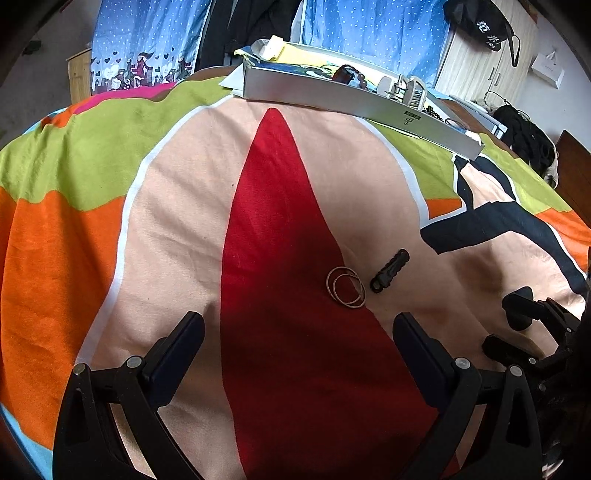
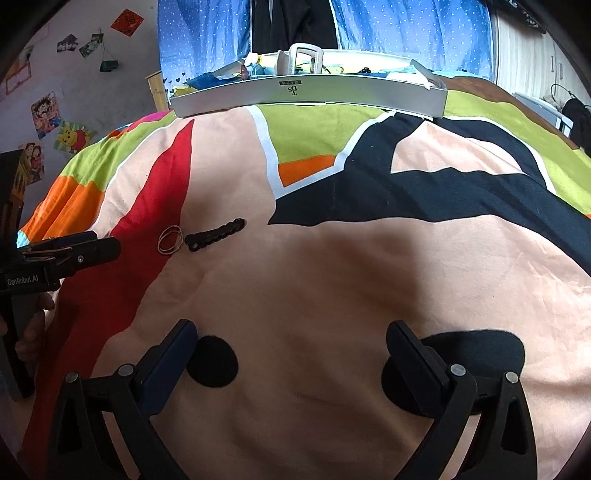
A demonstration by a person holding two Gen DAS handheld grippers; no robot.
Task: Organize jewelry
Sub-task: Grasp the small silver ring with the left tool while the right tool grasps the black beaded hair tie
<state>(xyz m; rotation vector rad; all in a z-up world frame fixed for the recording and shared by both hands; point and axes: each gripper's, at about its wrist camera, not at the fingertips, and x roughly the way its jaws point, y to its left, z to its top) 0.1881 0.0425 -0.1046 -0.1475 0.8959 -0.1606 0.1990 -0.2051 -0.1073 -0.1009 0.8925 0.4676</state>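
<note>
Blue curtains dotted with white hang behind a bed covered by a bright bedspread (image 1: 177, 206) in red, peach, orange, green and black patches. Near the middle of the spread, on the border between the red wedge and the peach area, lie two thin hoops (image 1: 346, 287) overlapping each other, and just beside them, apart, a black scalloped hair clip (image 1: 390, 270). Along the far edge of the bed sits a long shallow grey box (image 2: 310, 92) printed with a "DS"-like monogram under small lettering too small to read; it holds beads, a dark bracelet and other small pieces.

Both tools hover over the spread with nothing between their fingers: the left gripper (image 1: 299, 328) has its jaws spread wide short of the hoops, and the right gripper (image 2: 291, 336) is likewise wide apart above bare peach cloth. From the right wrist view, the left tool's body reads "GenRobot.AI". A black bag (image 1: 480, 26) on the wardrobe carries white Chinese characters.
</note>
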